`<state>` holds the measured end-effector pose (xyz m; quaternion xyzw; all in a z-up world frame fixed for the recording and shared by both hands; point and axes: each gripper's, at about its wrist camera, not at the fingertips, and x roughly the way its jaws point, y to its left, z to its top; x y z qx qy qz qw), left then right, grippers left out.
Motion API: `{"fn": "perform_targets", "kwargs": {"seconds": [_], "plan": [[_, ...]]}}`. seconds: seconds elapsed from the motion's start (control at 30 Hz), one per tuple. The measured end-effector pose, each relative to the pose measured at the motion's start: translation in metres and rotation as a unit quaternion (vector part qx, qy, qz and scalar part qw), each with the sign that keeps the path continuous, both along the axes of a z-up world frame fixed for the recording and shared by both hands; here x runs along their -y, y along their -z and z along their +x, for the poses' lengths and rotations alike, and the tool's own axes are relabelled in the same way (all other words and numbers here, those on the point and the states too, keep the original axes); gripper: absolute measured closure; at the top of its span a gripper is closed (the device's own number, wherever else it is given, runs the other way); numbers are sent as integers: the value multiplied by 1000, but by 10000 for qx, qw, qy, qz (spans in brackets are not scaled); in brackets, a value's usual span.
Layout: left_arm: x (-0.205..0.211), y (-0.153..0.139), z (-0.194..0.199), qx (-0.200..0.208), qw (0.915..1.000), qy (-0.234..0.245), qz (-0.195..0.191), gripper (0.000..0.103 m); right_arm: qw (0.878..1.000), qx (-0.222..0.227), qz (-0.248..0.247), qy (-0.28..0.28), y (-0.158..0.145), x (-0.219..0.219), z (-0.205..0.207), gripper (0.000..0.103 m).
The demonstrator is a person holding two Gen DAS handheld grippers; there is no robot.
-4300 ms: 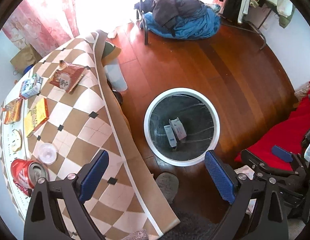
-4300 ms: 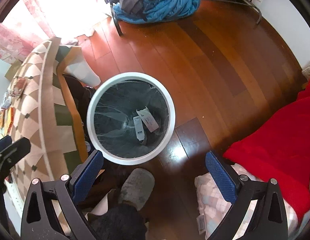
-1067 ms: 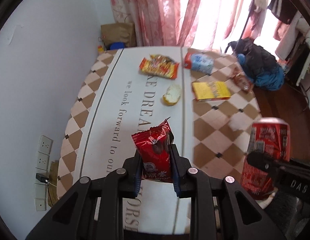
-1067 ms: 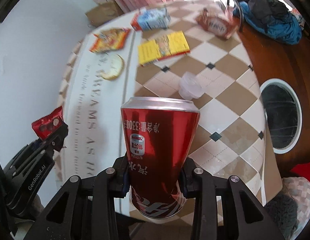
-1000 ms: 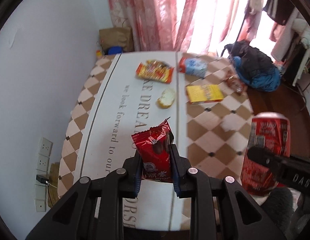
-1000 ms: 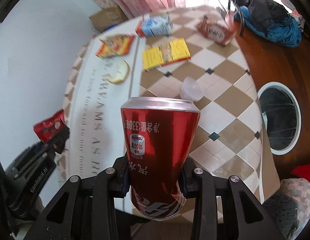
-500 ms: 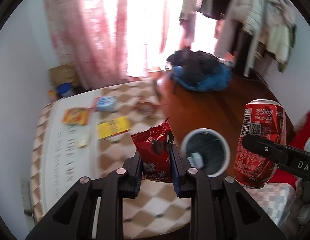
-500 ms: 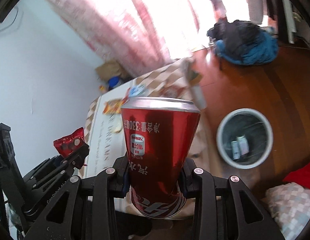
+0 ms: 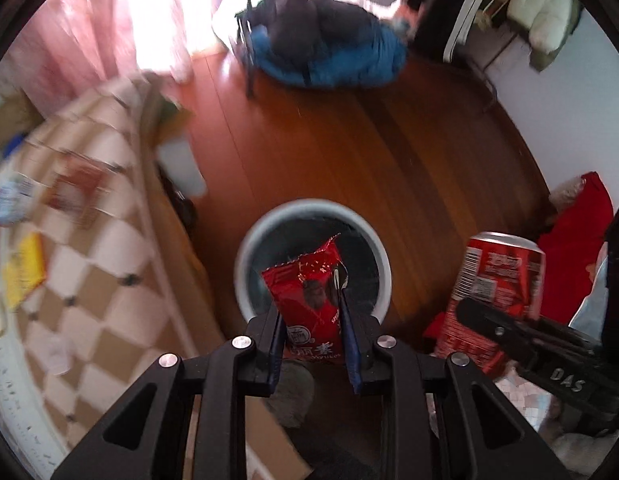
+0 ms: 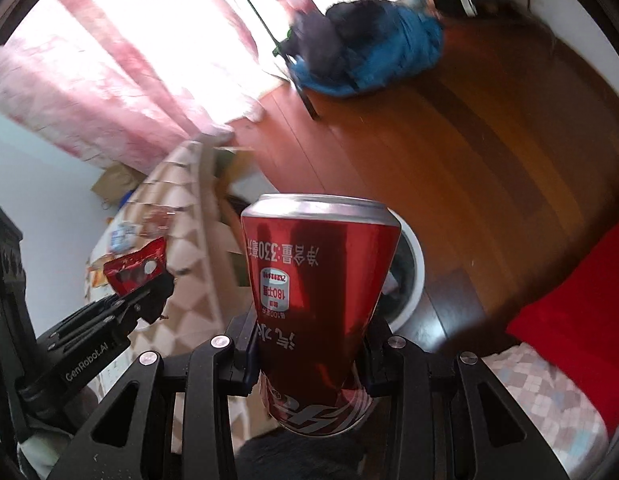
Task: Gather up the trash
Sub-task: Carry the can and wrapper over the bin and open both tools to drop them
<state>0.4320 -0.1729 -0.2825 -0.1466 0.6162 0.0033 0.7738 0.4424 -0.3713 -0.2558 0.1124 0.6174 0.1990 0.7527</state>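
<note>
Both views have swung from desk to bin (image 9: 245, 256) – left hand-held gripper (image 9: 311, 338) clamps red wrapper (image 9: 305, 296), frame centre; right hand-held gripper (image 10: 311, 350) clamps can (image 10: 315, 280).

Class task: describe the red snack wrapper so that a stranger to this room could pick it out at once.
Find the white-rimmed bin on the wooden floor. Before it, the left tongs pinch a crinkled red snack wrapper. Unlike the red can nearby, it is flat foil with a jagged top edge.

**Obscured and unreadable regions**

Round white-rimmed trash bin (image 9: 245, 264): interior mostly hidden behind red foil snack wrapper (image 9: 307, 300); contents indeterminate. In the right wrist view, red aluminium drink can (image 10: 317, 300) covers most of the bin. Packets on checkered desk (image 9: 109, 280) motion-blurred, labels illegible.
</note>
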Motion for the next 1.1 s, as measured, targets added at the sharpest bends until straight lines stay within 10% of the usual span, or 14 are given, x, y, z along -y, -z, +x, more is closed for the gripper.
{"fn": "perform_targets", "kwargs": {"seconds": [0.13,0.27,0.43,0.63,1.1], "plan": [[2,38,18,-486,9987,-113,-141,74,9985,-531,-87,-29,59,4,27,64],[1,58,20,-749,9968,-271,39,26,9946,-1004,-254,-51,114,3,51,62],[-3,57,12,-801,9956,-252,421,6,9891,-1362,-562,26,158,3,69,34],[-4,47,-5,-716,9936,-280,832,6,9866,-1378,-867,53,168,5,57,0],[-3,15,-36,-436,9935,-339,1001,5,9873,-691,-1423,-122,116,-7,11,0]]}}
